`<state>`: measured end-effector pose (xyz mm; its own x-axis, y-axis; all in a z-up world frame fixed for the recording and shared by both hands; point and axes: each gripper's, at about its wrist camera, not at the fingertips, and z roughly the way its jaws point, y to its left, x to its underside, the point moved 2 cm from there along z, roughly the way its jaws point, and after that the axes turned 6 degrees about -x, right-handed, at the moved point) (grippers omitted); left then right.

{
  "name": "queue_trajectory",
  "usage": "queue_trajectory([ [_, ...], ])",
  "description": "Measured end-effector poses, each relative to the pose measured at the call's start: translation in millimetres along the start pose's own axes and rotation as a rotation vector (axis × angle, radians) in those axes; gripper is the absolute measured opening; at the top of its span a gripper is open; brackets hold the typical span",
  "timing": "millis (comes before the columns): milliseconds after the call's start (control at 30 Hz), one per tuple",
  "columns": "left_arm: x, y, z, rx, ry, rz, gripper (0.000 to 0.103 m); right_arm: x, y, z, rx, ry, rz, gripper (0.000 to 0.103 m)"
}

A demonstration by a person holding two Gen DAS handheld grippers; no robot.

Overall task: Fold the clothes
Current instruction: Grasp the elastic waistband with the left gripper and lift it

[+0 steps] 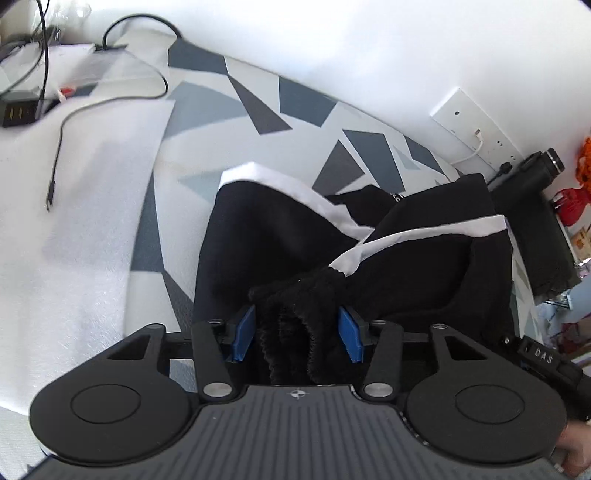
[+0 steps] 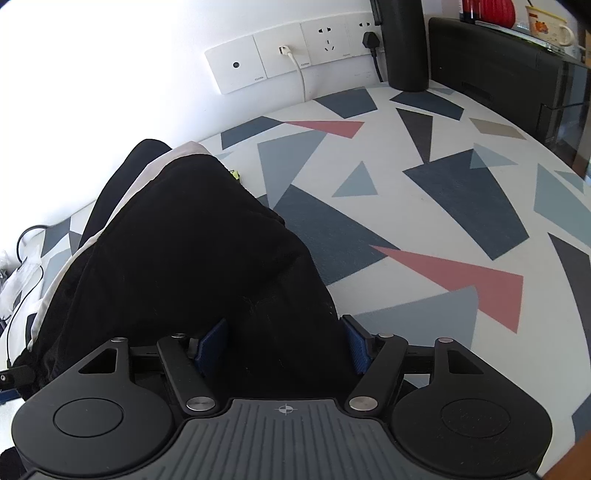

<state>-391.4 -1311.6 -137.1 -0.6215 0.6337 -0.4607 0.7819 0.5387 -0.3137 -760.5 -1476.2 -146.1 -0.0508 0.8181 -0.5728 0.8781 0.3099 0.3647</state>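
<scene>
A black garment [image 1: 424,266] with white stripes lies bunched on the table's triangle-patterned cloth [image 1: 240,103]. My left gripper [image 1: 297,332] is shut on the garment's ribbed black edge, which fills the gap between the blue pads [image 1: 244,332]. In the right wrist view the same black garment [image 2: 184,251] rises from the patterned cloth [image 2: 443,206] towards the camera. My right gripper [image 2: 284,345] is shut on a thick fold of it, and the cloth partly covers its left blue pad [image 2: 212,341]. Both grips hold the fabric slightly off the table.
A white sheet [image 1: 74,221] with a black cable [image 1: 55,162] and a charger [image 1: 20,110] lies on the left. A wall socket panel [image 2: 295,51] is behind the table. A black cylinder [image 2: 404,44], a black box [image 2: 498,62] and a mug [image 2: 546,27] stand at the back right.
</scene>
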Motion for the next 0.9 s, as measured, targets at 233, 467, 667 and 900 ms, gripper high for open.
queue_trajectory([
  [233, 3, -7, 10, -0.059, 0.009, 0.067, 0.051, 1, -1, 2, 0.0, -0.001, 0.004, 0.067],
  [467, -21, -23, -29, -0.013, -0.127, 0.1, 0.013, -3, -2, -6, -0.012, -0.012, 0.066, 0.068],
  [667, -63, -5, 14, -0.12, -0.119, 0.083, 0.036, -8, 2, 0, -0.032, -0.006, 0.195, 0.082],
  [900, -42, -5, -9, -0.176, -0.123, 0.091, 0.068, -1, -4, -8, -0.027, 0.017, 0.168, 0.084],
])
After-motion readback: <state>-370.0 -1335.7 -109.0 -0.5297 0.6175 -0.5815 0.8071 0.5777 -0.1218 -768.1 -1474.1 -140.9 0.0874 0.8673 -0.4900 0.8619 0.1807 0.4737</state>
